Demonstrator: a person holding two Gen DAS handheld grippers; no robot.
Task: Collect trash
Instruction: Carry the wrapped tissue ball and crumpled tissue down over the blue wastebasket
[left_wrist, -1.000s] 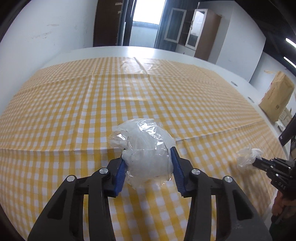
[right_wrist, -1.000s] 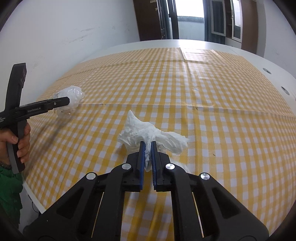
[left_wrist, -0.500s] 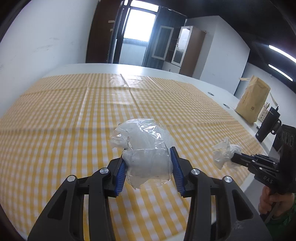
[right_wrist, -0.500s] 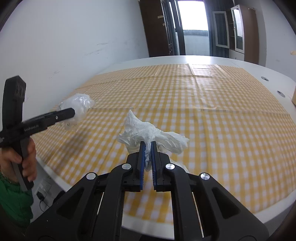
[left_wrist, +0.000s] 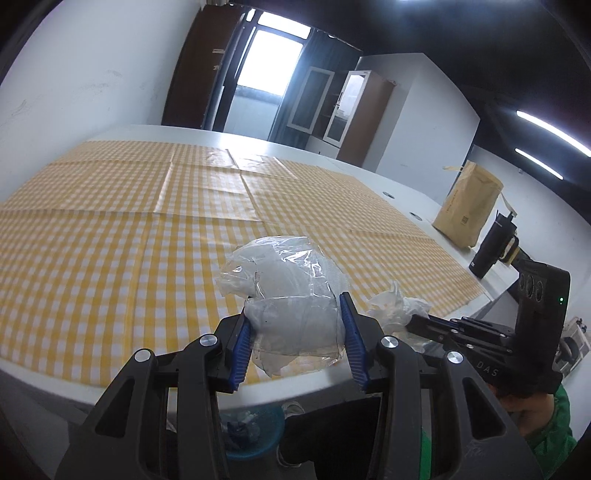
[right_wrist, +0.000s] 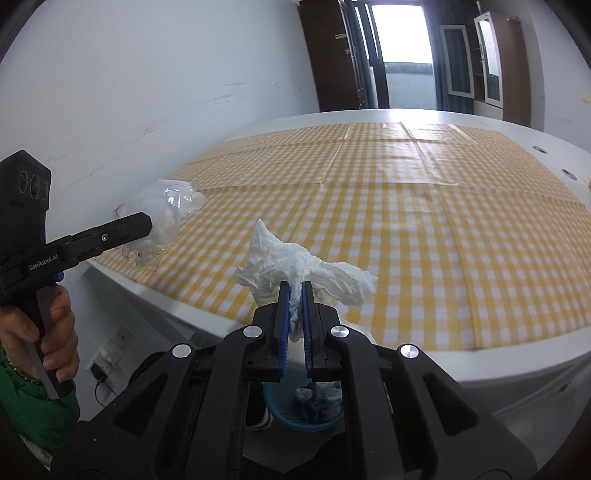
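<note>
My left gripper (left_wrist: 295, 325) is shut on a crumpled clear plastic wrapper (left_wrist: 288, 291), its blue pads pressing both sides. The same wrapper (right_wrist: 159, 218) and left gripper (right_wrist: 147, 225) show at the left of the right wrist view. My right gripper (right_wrist: 295, 299) is shut on a crumpled white tissue (right_wrist: 299, 266); that tissue (left_wrist: 399, 306) also shows to the right in the left wrist view. Both hang over the near edge of the table with the yellow checked cloth (left_wrist: 147, 240). A blue bin (right_wrist: 306, 406) holding trash sits on the floor below, also seen as the bin (left_wrist: 255, 428) between the left fingers.
A brown paper bag (left_wrist: 469, 206) and a black tumbler (left_wrist: 491, 247) stand at the table's right side. A white wall (right_wrist: 129, 92) runs along the left, with a socket and plug (right_wrist: 107, 354) low down. A person's hand (right_wrist: 48, 332) and green sleeve hold the left gripper.
Both grippers have pulled back from over the cloth to the table's near edge, still holding wrapper and tissue. The floor and the blue bin have come into view below.
</note>
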